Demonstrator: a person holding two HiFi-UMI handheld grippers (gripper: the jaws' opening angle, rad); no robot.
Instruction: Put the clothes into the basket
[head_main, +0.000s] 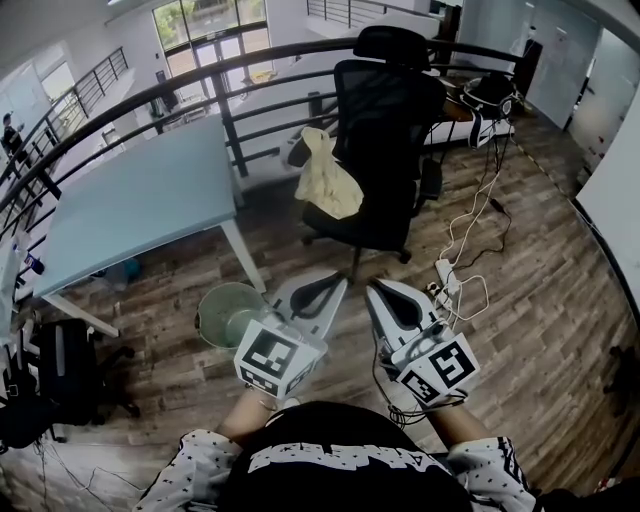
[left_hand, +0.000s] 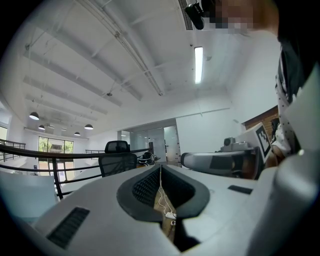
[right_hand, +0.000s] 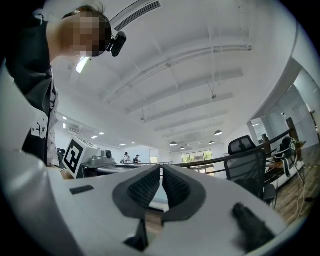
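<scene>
Left gripper (head_main: 333, 284) and right gripper (head_main: 379, 291) are both clenched with nothing between the pads. Each gripper view shows the ribbed jaws meeting along a thin seam, with only the room showing beyond them. I hold them side by side, near level and close to my body, pointing toward the chair (head_main: 390, 120).

The one piece of clothing I can find is a pale yellow cloth (head_main: 325, 182). It is draped over the chair's left side, with a knotted-looking peak at the top and a wider fold hanging below. It is well apart from both grippers. The basket (head_main: 228, 312) stands on the floor (head_main: 540, 300) just left of the left gripper, and it looks empty (its inside is partly hidden by that gripper).

I judge the cloth to be light, limp and not at all fragile. It should sag and trail once lifted instead of holding any shape. A thin single layer could slip through the pads, so I would take hold of the bunched peak at the top, where the folds are thickest. It hangs against the chair's edge, so it may drag or catch there as it comes off.
</scene>
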